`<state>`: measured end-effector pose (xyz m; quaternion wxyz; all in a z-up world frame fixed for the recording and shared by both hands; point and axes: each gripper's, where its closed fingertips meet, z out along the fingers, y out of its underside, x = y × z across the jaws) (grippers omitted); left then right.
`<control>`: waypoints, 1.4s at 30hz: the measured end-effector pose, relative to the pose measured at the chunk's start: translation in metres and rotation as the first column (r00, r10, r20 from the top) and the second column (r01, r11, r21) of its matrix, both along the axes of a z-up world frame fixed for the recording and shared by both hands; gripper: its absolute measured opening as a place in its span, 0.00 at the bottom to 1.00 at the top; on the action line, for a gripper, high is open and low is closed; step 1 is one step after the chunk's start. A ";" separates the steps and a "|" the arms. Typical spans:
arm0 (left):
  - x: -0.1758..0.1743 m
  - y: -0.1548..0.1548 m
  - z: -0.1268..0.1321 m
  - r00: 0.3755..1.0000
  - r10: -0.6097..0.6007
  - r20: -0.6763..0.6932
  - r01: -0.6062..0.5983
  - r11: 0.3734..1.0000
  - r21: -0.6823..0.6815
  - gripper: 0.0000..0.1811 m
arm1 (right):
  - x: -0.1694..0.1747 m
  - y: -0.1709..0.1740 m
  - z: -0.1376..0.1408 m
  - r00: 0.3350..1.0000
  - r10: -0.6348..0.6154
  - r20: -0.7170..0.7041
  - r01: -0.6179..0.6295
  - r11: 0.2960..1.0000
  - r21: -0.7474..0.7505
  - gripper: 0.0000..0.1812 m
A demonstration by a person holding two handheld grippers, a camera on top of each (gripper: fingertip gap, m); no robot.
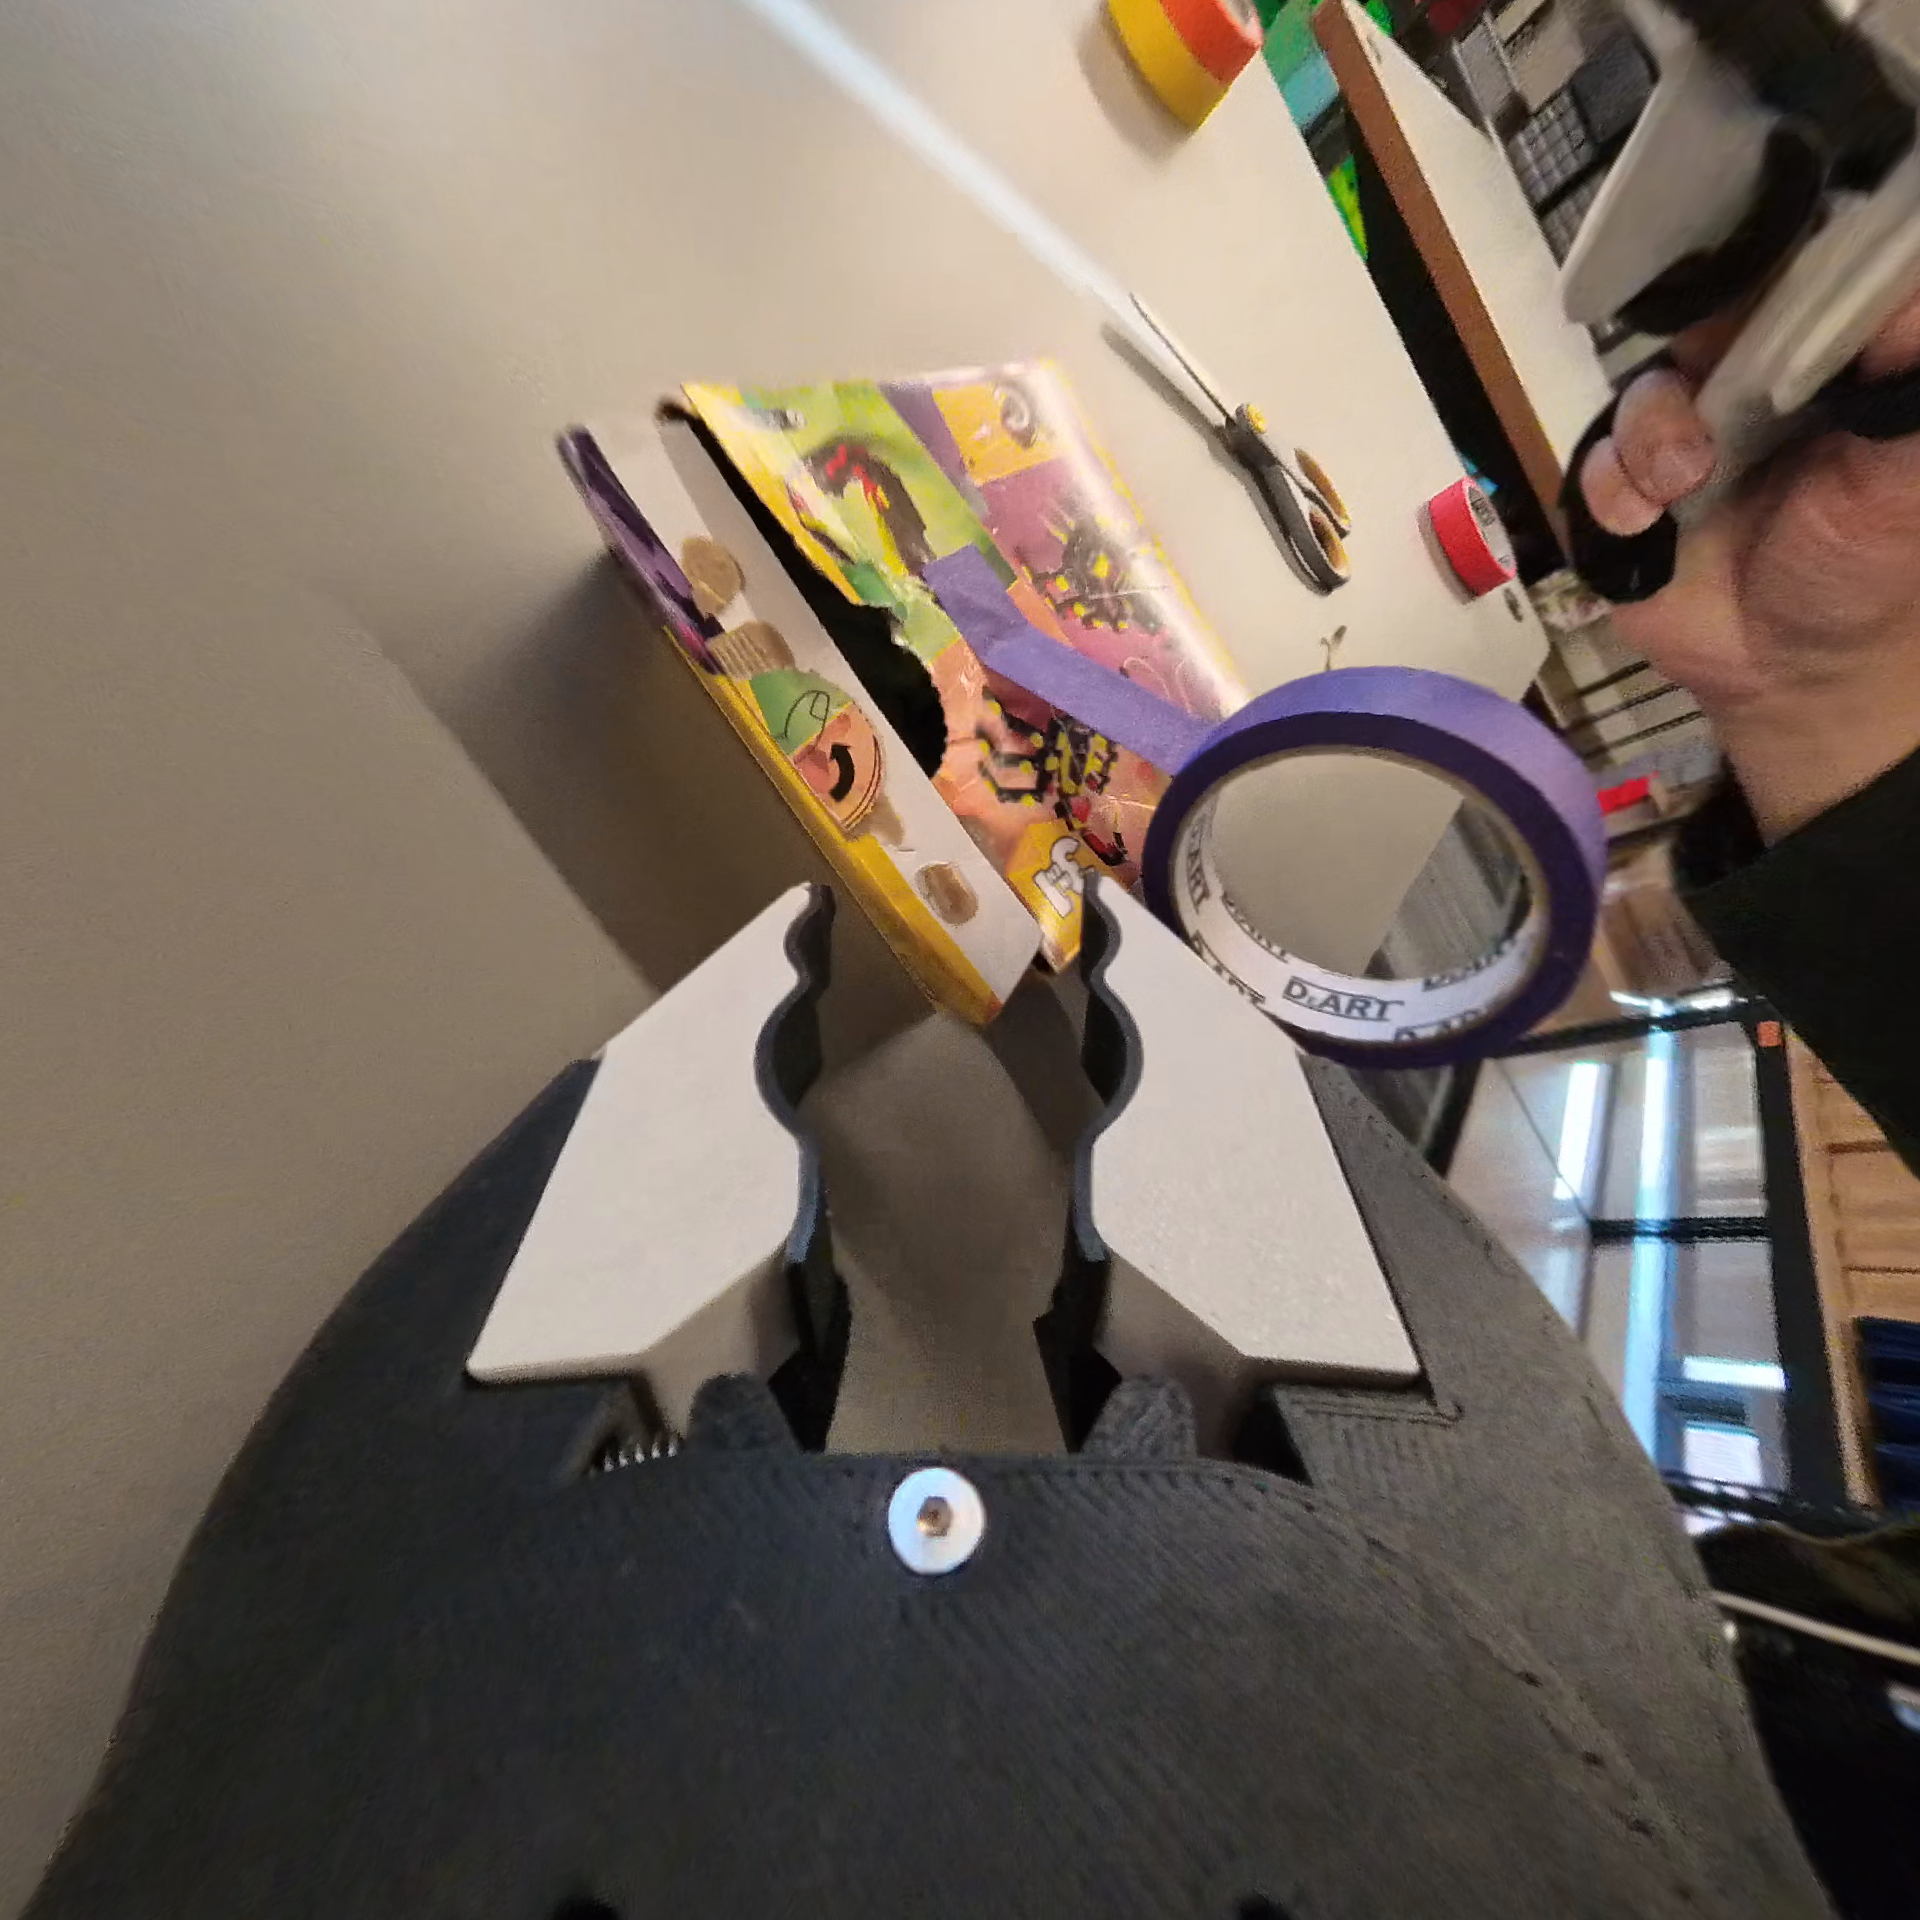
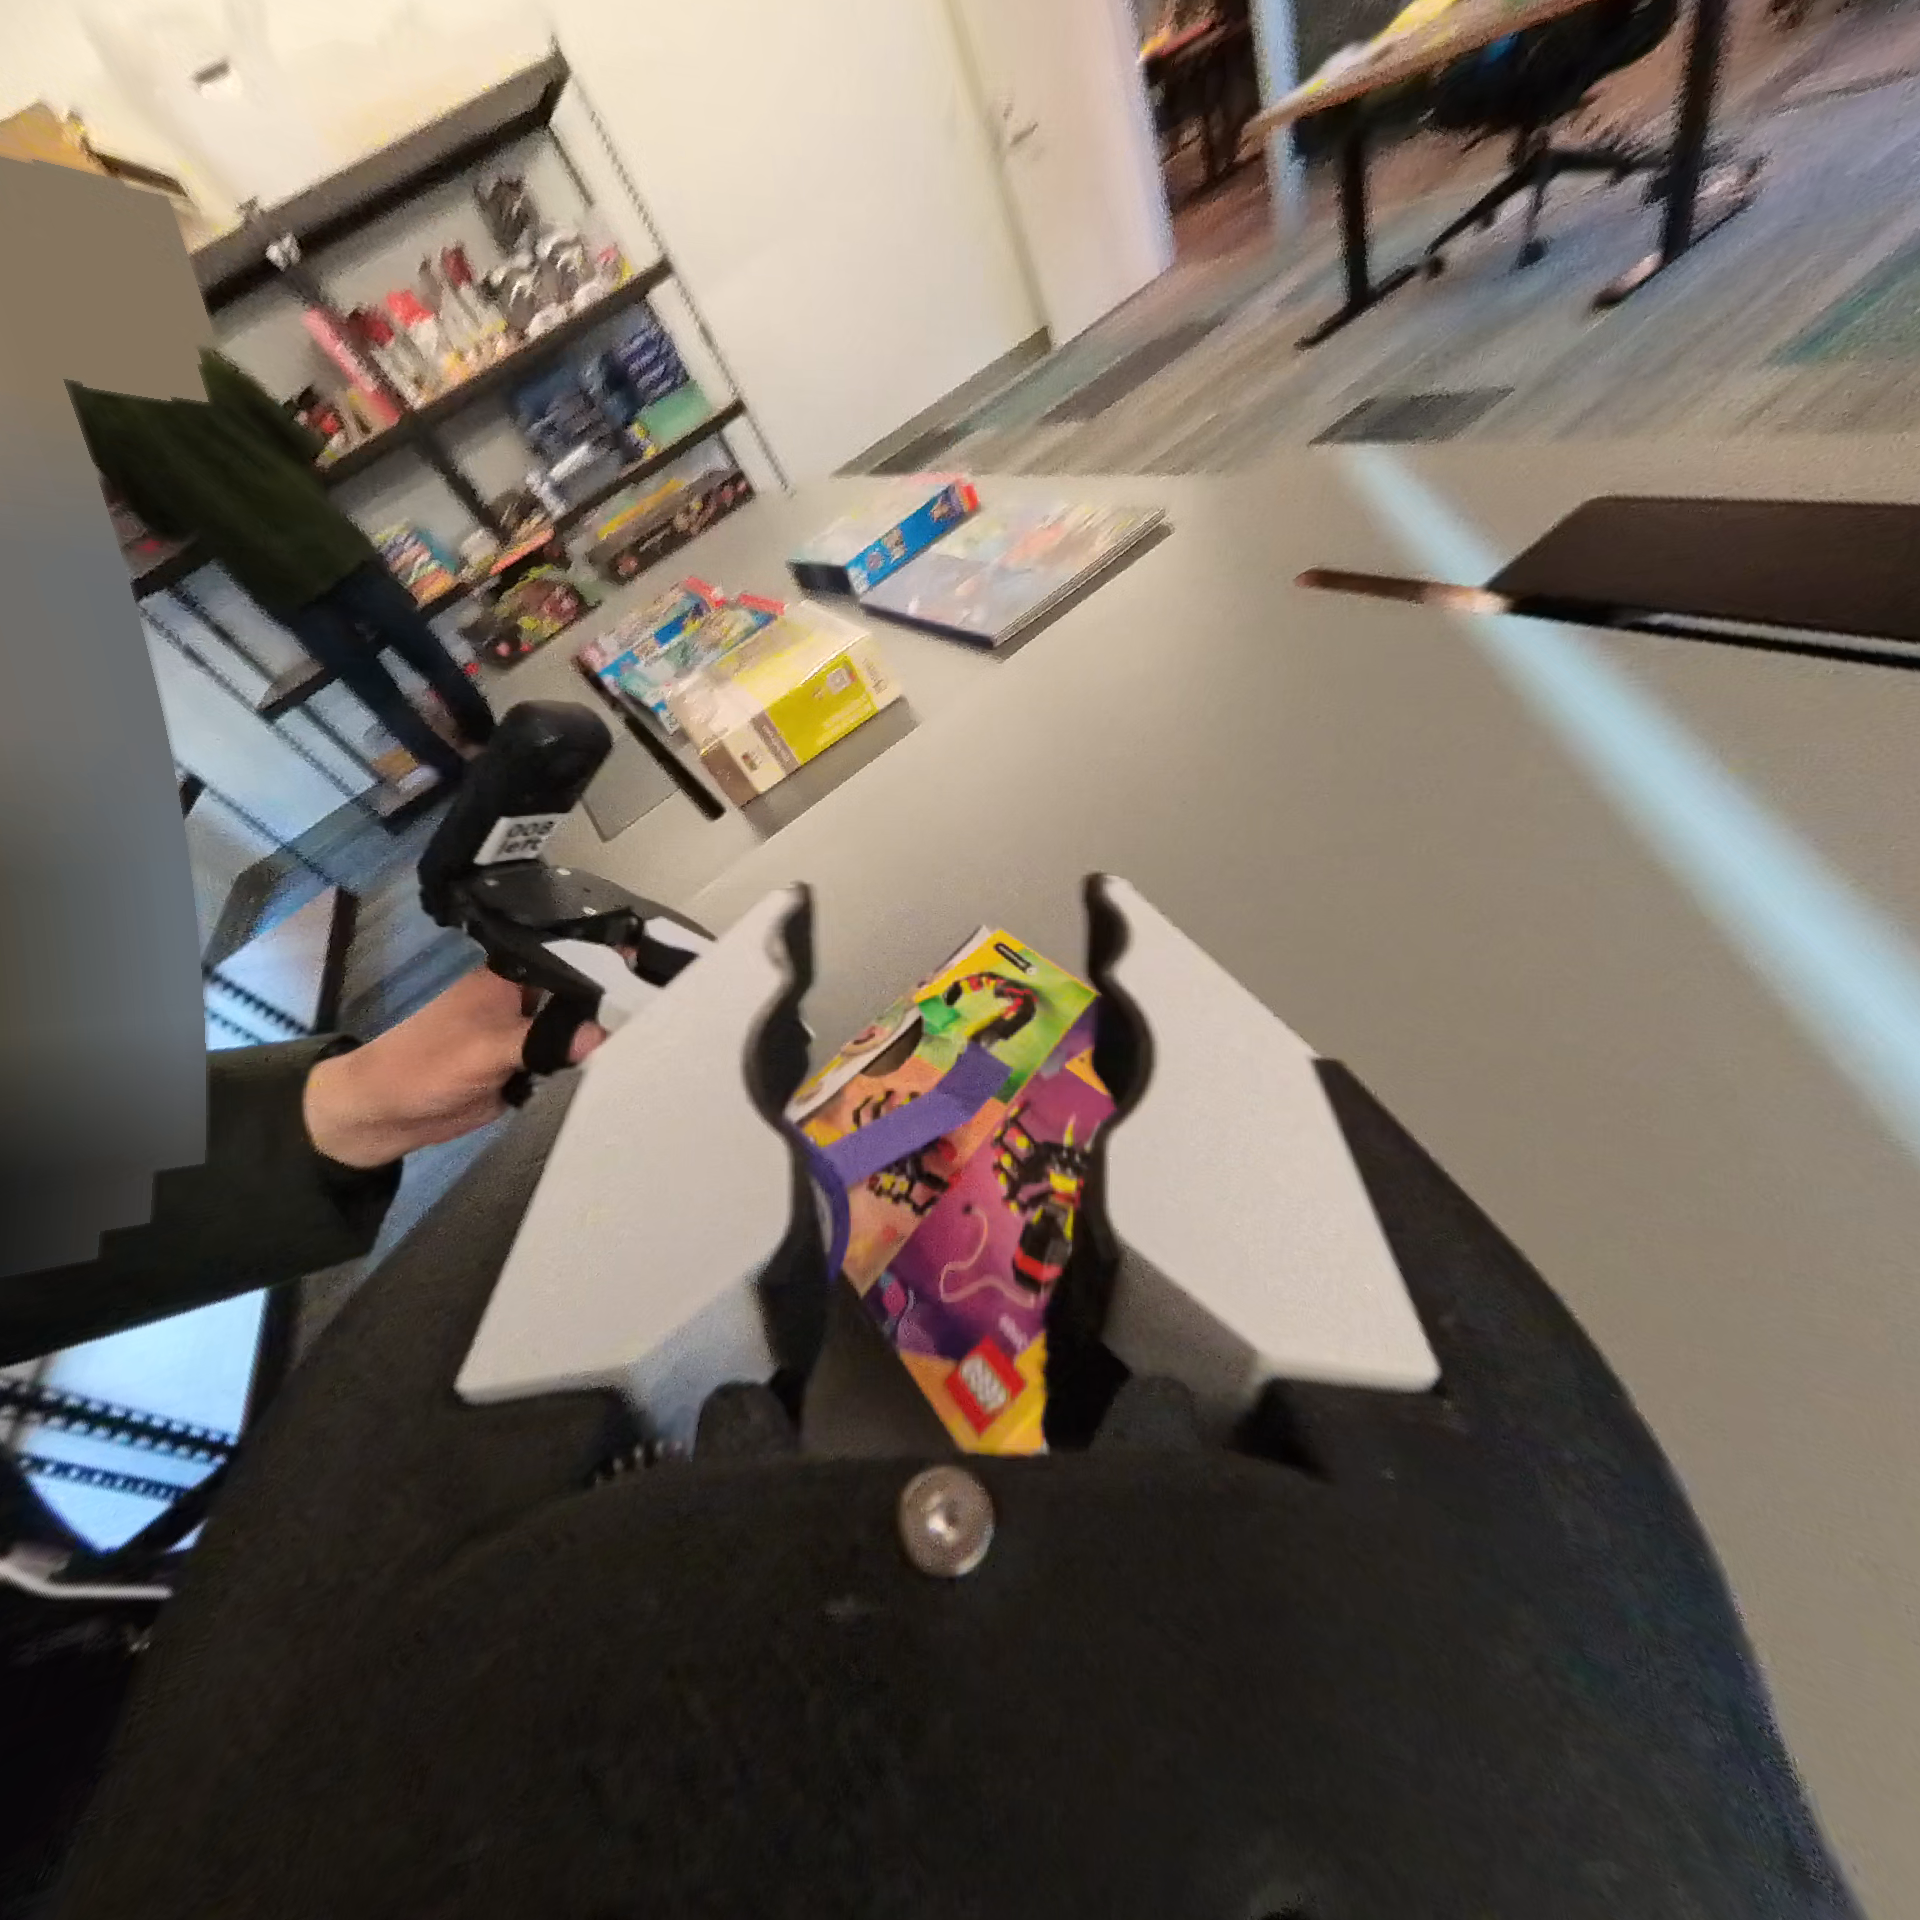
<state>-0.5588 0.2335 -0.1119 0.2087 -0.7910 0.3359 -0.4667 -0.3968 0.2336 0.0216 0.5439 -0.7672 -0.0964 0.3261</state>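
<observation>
Grey fingers of the left gripper (image 1: pixel 956 914) stand apart with nothing between them, tips just short of the box's (image 1: pixel 914 665) near corner. That colourful box lies on the pale table (image 1: pixel 312 416) with its end flap torn open. A purple strip runs from its top face to the tape roll (image 1: pixel 1377 868), which hangs in the air just right of the left gripper, tilted so its core faces the camera. What holds the roll is hidden.

In the right wrist view, the right gripper (image 2: pixel 951 904) looks steeply down on the box, jaws parted, with tape showing at the left finger; I cannot tell whether they clamp it. A hand (image 1: pixel 1756 582) grips its handle from above, forefinger through the trigger loop. Scissors (image 1: pixel 1247 442) and a red roll (image 1: pixel 1470 535) lie beyond.
</observation>
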 end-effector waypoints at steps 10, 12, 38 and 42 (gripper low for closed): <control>-0.055 0.005 0.075 0.998 -0.009 0.062 -0.005 0.974 0.228 0.27 | 0.132 -0.120 0.094 0.911 -0.403 -0.084 0.411 0.881 0.234 0.00; -0.054 0.003 0.087 0.996 -0.008 0.087 -0.015 0.967 0.256 0.27 | 0.157 -0.133 0.088 0.893 -0.439 -0.095 0.449 0.867 0.215 0.00; 0.153 -0.121 0.135 0.969 0.165 0.183 -0.194 0.969 0.150 0.21 | 0.226 -0.102 -0.172 0.999 0.018 0.048 0.013 0.817 -0.576 0.13; 0.233 -0.141 0.113 0.953 0.096 0.288 -0.044 0.983 -0.181 0.14 | 0.204 -0.110 -0.169 0.981 -0.070 -0.179 -0.057 0.782 -0.621 0.13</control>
